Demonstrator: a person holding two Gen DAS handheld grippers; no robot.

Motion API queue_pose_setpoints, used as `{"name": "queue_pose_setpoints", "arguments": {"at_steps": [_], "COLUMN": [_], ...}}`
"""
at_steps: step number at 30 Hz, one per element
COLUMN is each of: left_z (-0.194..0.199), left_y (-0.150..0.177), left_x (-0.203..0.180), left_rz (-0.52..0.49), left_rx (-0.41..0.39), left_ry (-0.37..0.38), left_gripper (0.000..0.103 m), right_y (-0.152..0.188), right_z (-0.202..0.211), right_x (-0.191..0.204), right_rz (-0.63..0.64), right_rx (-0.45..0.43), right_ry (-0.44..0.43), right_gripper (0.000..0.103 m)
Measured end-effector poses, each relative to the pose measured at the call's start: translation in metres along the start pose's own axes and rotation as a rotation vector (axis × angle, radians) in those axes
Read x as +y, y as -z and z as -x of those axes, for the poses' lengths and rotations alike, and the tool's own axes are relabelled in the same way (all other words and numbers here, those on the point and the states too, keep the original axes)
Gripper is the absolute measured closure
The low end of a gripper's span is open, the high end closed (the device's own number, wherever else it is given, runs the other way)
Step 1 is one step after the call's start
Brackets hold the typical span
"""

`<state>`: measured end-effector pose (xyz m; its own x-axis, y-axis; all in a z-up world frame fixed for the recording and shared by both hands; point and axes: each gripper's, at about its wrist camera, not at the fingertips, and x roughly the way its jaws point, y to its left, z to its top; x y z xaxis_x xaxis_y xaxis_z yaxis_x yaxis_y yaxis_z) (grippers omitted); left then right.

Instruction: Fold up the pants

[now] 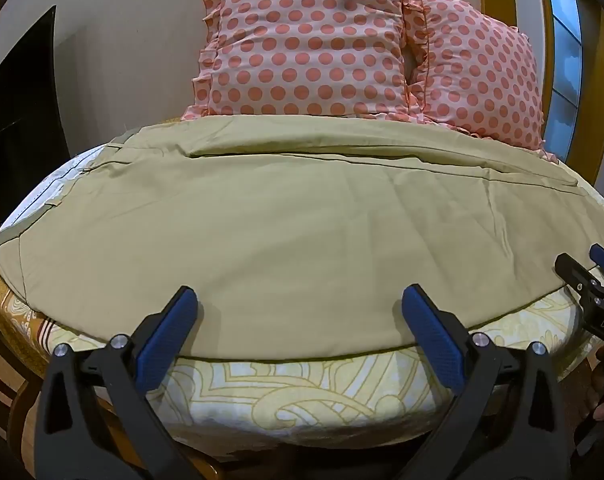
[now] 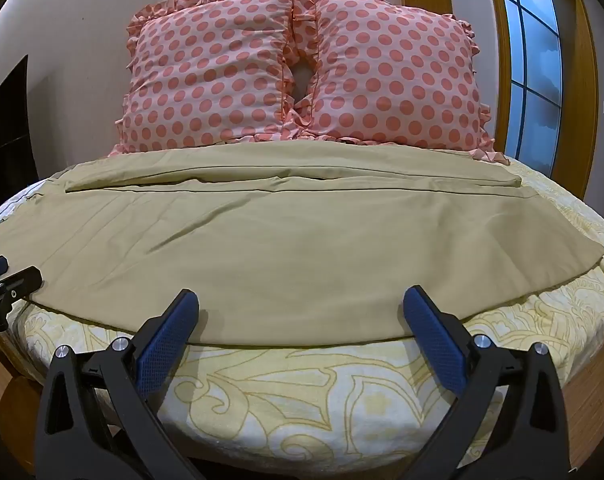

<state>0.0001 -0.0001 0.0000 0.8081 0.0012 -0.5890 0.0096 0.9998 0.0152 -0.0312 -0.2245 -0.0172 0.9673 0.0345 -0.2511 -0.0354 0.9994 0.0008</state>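
Observation:
Khaki pants (image 1: 286,232) lie flat across the bed, waistband toward the left, legs running right; they also show in the right wrist view (image 2: 294,248). One leg lies beside the other at the far side, toward the pillows. My left gripper (image 1: 300,300) is open and empty, fingertips just above the near hem edge. My right gripper (image 2: 302,302) is open and empty above the near edge further right. Each gripper shows at the other view's border: the right gripper (image 1: 598,268) and the left gripper (image 2: 6,272).
Two pink polka-dot pillows (image 2: 302,76) lean against the wall behind the pants. The bed sheet (image 2: 302,392) is yellow-patterned. A window with a wooden frame (image 2: 542,80) is at the right. A dark panel (image 1: 18,120) stands at the left.

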Motion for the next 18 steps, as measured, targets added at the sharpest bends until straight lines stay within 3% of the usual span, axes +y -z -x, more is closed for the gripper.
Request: {"name": "queue_pose_setpoints", "arguments": {"at_steps": [18], "left_z": [0.0002], "left_y": [0.0001], "left_x": [0.0000], "left_rz": [0.000], "left_rx": [-0.005], "left_ry": [0.000], "left_gripper": [0.002], "right_y": [0.0000], "right_z": [0.0003], "right_x": [-0.0007], "right_rz": [0.001], "right_rx": [-0.005], "right_ry": [0.001], "right_gripper": [0.001]}}
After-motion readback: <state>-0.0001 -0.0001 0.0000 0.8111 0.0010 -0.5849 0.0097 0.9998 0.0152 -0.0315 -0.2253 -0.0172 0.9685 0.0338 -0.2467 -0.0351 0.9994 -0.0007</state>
